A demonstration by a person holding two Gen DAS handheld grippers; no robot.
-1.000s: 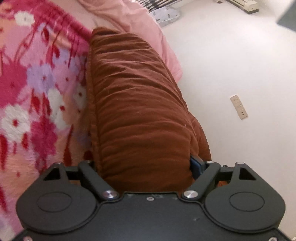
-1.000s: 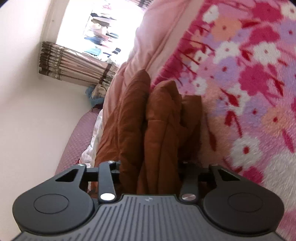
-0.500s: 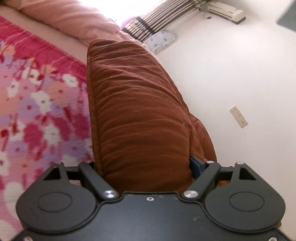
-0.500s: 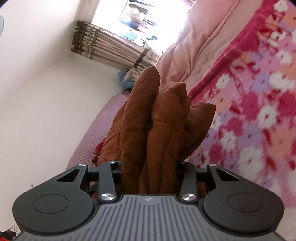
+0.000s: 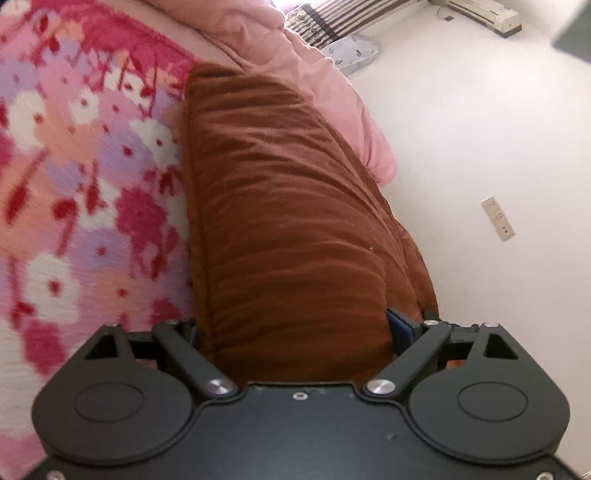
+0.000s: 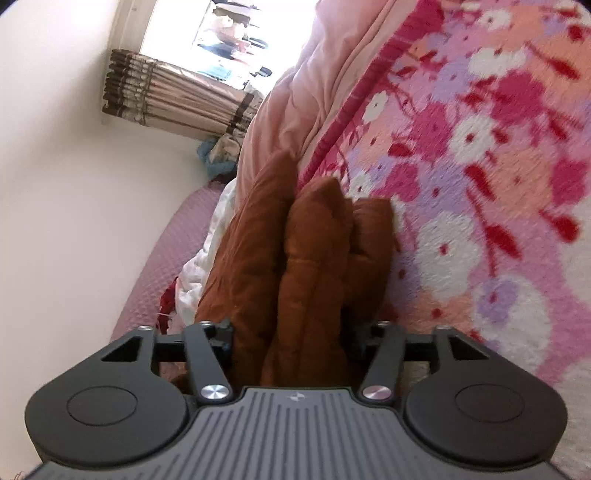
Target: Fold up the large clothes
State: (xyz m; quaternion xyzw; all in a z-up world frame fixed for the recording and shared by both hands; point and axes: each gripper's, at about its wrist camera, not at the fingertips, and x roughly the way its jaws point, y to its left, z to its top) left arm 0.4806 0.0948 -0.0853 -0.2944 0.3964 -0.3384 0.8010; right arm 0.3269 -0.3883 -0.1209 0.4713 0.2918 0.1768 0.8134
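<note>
Both grippers have the same rust-brown padded garment (image 5: pixel 291 229) running out ahead of them over a bed with a loud pink floral blanket (image 5: pixel 85 177). In the left wrist view, the left gripper (image 5: pixel 295 328) has its jaws spread wide and opening, with a thick folded bundle of the brown fabric filling the whole gap between them; whether the pads are really pressing on it can't be told, since the fabric hides them. The bundle stretches away along the blanket's edge toward a plain pink duvet (image 5: pixel 314 66), with the white wall (image 5: pixel 480 129) off to the side. In the right wrist view, the right gripper (image 6: pixel 291 339) also has its jaws opening, and three bunched folds of the garment (image 6: pixel 310 258) sit between them, looking loose rather than squeezed. Those folds lie right against the floral blanket (image 6: pixel 480 166), with the pink duvet (image 6: pixel 332 74), a tied-back curtain (image 6: pixel 177 99) and a bright window (image 6: pixel 229 33) beyond.
</note>
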